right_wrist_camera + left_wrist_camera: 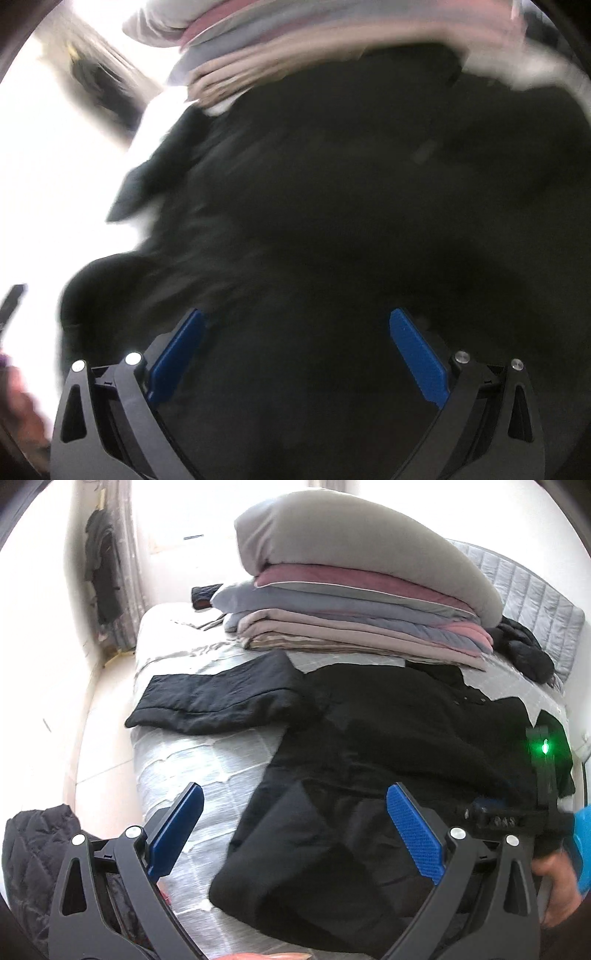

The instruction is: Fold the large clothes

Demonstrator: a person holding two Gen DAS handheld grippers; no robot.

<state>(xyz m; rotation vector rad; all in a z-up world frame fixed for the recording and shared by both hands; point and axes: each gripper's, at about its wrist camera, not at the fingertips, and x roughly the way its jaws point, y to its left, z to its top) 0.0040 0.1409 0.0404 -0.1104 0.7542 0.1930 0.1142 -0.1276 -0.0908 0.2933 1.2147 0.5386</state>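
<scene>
Home bedroom, quilted mattress point(207, 760), stacked folded bedding point(351, 602), clothes hanging by wall point(101, 572)

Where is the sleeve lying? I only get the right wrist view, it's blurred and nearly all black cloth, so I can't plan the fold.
Observer: The black coat lies spread on the mattress, one sleeve stretched out flat toward the bed's edge.
Operator: Is the left gripper holding anything?
Observer: No. The left gripper is open, over the coat's near hem.
Operator: And behind the coat?
Observer: A stack of folded bedding, topped by a grey pillow, sits right at the coat's far edge.
Operator: Any other clothes nearby?
Observer: A dark quilted garment is beside the bed, low at the left.
</scene>
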